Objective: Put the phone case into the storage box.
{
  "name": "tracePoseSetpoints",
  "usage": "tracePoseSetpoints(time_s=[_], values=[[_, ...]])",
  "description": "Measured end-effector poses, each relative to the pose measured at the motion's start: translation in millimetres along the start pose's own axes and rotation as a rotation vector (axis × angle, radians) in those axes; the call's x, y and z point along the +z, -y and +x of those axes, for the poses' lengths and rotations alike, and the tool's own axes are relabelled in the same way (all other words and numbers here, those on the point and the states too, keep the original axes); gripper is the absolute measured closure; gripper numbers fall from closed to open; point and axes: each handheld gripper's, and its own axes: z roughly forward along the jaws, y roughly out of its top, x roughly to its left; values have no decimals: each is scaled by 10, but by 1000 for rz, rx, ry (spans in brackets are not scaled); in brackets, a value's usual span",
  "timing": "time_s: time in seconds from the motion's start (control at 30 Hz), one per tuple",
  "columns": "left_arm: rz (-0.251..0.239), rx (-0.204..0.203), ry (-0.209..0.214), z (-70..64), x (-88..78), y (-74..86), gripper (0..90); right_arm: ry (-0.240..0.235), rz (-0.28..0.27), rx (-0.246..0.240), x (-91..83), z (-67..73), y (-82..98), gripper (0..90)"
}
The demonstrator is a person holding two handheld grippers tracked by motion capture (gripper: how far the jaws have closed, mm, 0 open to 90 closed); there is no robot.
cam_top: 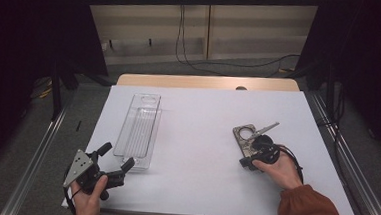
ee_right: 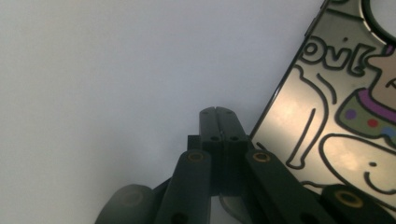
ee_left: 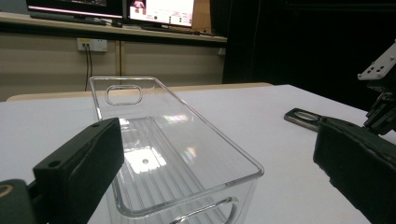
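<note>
A clear plastic bin lies lengthwise on the left half of the white tabletop, with nothing in it. My left gripper rests at its near end, open, and the bin's near corner stands between its jaws without touching them. On the right lies a flat phone case with cartoon drawings. My right gripper points down over the case's near end. Its fingers are shut together with nothing between them, right beside the case's left edge. The case also appears far off in the left gripper view.
A bare wooden strip runs along the table's far edge. Metal rails flank both sides, and cables trail over the floor behind. Dark curtains close off left and right.
</note>
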Motion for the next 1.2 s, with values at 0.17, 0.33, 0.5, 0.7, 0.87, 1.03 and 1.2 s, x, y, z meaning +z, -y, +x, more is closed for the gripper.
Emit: tracePoseSetpoints(time_s=[0.17,0.33,0.5,0.7,0.87,1.03,1.2], values=[[3,1,-9,3,0,3,19,4,-13,15,-37,-28,67,900],[2,-2,-3,-8,7,3,19,15,-15,12,-53,-40,83,900],[0,-5,-7,3,7,6,19,35,-13,12,-74,-56,91,900],[1,-7,-6,4,7,7,19,54,-15,4,-81,-56,93,900],[3,0,3,3,5,3,19,60,-20,-3,-85,-61,97,900],[6,-4,-1,7,-3,2,19,46,-63,-32,-115,-57,107,900],[5,-2,-8,3,-5,0,19,45,-127,-30,-189,-2,107,865]])
